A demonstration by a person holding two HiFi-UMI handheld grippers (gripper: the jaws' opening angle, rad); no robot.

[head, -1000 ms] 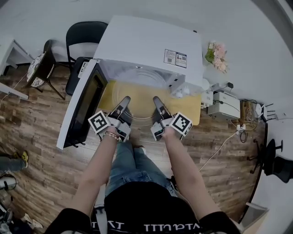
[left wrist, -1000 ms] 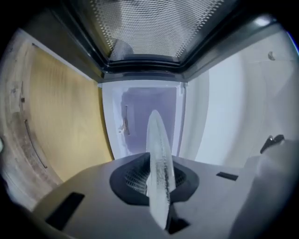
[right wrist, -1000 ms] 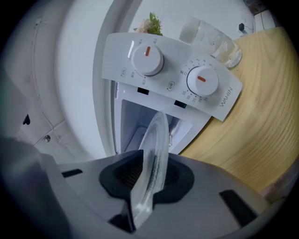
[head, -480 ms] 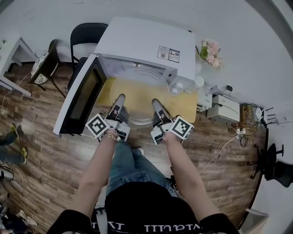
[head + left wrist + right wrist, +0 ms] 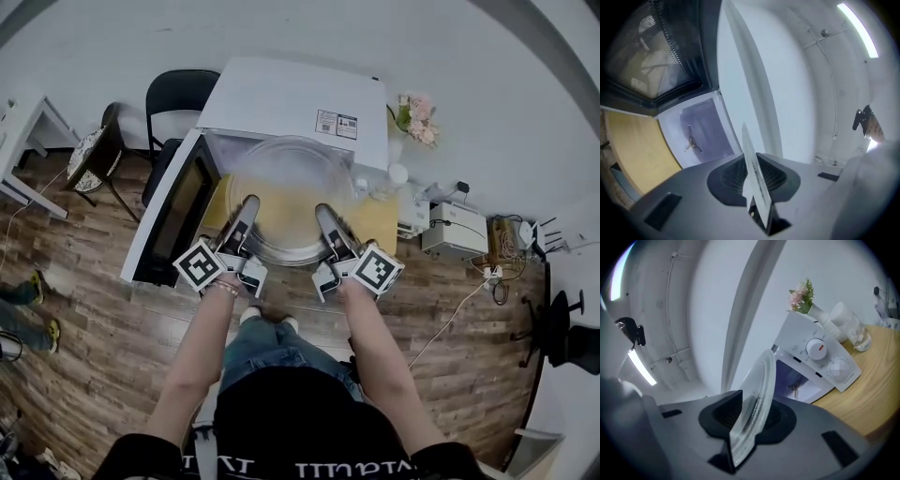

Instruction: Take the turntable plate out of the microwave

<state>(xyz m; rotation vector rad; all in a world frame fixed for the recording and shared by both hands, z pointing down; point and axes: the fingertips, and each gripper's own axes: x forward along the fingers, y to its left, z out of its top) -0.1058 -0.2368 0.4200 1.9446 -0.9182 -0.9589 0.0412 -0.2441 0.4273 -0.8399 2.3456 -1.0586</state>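
Head view | 1 microwave (image 5: 281, 94) | 1 turntable plate (image 5: 291, 178) | left gripper (image 5: 250, 202), right gripper (image 5: 322, 209) pinch its rim

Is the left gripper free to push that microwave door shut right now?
Probably not. The left gripper is clamped on the rim of the glass plate, held up in front of the microwave. The door stands open just to its left with nothing between, but the jaws are occupied.

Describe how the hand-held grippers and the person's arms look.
The left hand-held gripper and right hand-held gripper are grey, with tapering jaws, black ribbed pads and a white cube bearing black square markers. Arms are bare below short black sleeves; a bracelet sits on the left wrist.
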